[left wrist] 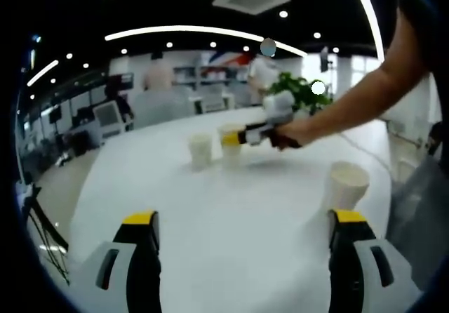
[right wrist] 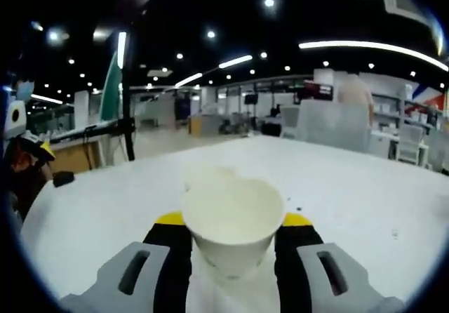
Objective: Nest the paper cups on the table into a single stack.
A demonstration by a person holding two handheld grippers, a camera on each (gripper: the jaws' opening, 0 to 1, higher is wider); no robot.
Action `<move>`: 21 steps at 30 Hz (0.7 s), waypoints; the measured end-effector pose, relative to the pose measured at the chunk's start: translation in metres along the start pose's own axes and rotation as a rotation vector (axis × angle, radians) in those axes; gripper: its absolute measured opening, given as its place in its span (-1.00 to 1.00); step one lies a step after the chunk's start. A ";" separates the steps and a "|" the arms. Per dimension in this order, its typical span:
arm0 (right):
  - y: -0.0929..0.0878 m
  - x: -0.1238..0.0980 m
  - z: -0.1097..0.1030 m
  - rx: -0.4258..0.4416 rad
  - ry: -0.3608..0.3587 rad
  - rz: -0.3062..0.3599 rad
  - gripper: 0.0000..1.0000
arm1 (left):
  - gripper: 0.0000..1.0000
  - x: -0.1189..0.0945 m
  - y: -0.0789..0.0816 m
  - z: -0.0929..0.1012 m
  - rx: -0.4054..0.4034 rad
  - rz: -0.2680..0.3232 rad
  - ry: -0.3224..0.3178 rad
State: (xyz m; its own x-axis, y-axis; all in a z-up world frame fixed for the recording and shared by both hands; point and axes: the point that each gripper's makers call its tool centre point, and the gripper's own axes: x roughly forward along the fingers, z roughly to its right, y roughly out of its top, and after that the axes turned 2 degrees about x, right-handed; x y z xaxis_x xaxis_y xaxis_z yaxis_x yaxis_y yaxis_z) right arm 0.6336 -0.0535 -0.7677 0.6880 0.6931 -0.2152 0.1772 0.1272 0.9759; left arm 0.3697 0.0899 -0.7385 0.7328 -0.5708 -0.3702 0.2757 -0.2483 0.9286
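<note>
On the broad white round table (left wrist: 231, 215), three upright white paper cups are seen in the left gripper view — the near white paper cup (left wrist: 347, 185), the middle white paper cup (left wrist: 231, 143) and the far-left white paper cup (left wrist: 200, 149).

The right gripper (right wrist: 233, 232), black-and-grey with yellow tips, is reached across the table. Its jaws stand on either side of the middle cup, which is seen in the right gripper view (right wrist: 233, 222) upright, mouth open toward the ceiling, close between the pads — held, by the look of it. Another cup rim shows blurred just behind it, so the coming move is judged to turn on axis alignment with that neighbour.

The left gripper (left wrist: 242, 222) is held back with jaws spread wide and empty; the near cup lies just beyond its right-hand jaw, upright.
</note>
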 end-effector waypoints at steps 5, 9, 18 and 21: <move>0.020 -0.003 0.004 0.012 0.003 0.021 -0.16 | 0.99 0.000 0.000 0.000 0.001 -0.003 0.003; 0.037 -0.007 0.006 0.001 0.002 0.030 -0.17 | 0.99 0.000 -0.001 0.000 0.000 -0.012 0.002; 0.070 -0.015 0.011 0.002 0.003 0.050 -0.19 | 0.99 0.000 0.004 0.000 0.002 -0.014 -0.003; 0.080 -0.018 0.014 -0.003 -0.002 0.060 -0.19 | 0.99 -0.001 0.006 0.001 0.005 -0.009 -0.003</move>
State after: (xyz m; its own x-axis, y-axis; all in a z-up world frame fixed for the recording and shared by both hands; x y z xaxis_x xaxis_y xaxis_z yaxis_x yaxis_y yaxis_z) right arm 0.6450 -0.0655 -0.6866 0.6990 0.6979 -0.1560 0.1334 0.0872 0.9872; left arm 0.3702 0.0884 -0.7326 0.7285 -0.5710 -0.3786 0.2793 -0.2571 0.9251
